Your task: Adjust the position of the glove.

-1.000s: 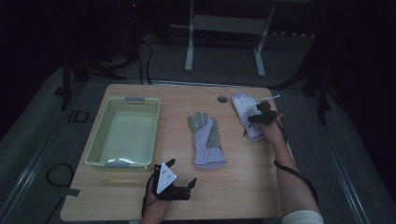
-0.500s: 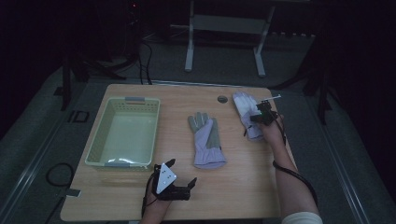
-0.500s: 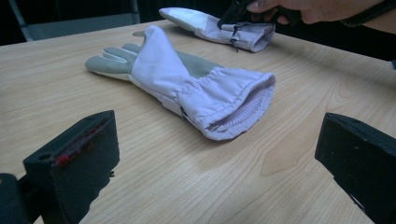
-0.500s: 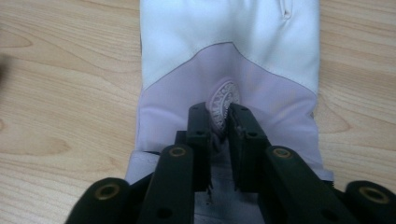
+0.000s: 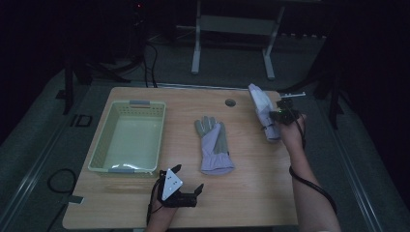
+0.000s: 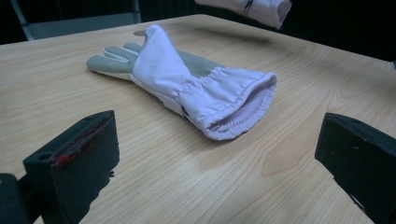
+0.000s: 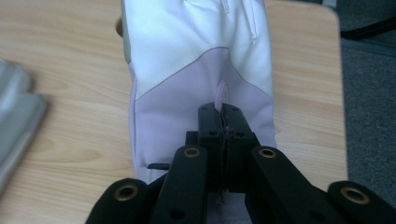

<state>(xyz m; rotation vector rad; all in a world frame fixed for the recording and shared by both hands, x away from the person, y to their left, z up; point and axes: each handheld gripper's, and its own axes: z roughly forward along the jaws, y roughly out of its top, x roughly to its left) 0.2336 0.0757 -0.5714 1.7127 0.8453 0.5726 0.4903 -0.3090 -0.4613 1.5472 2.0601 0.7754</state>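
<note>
R gripper (image 7: 223, 122) pinching glove (image 7: 201, 70), L gripper (image 6: 210, 163) wide

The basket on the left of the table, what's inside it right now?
The basket looks empty: its pale floor shows bare from above. The strip just inside its near wall is hidden. Both gloves are outside it, one lying mid-table, one pinched by the right gripper.

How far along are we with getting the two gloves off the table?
Nothing is finished: the basket holds no glove. In hand: the right gripper has just closed, pinching a fold of the far glove, which hangs off the table surface. Left: that glove needs a destination, probably the basket, and the middle glove lies flat on the table, untouched, with the left gripper open near it.
</note>
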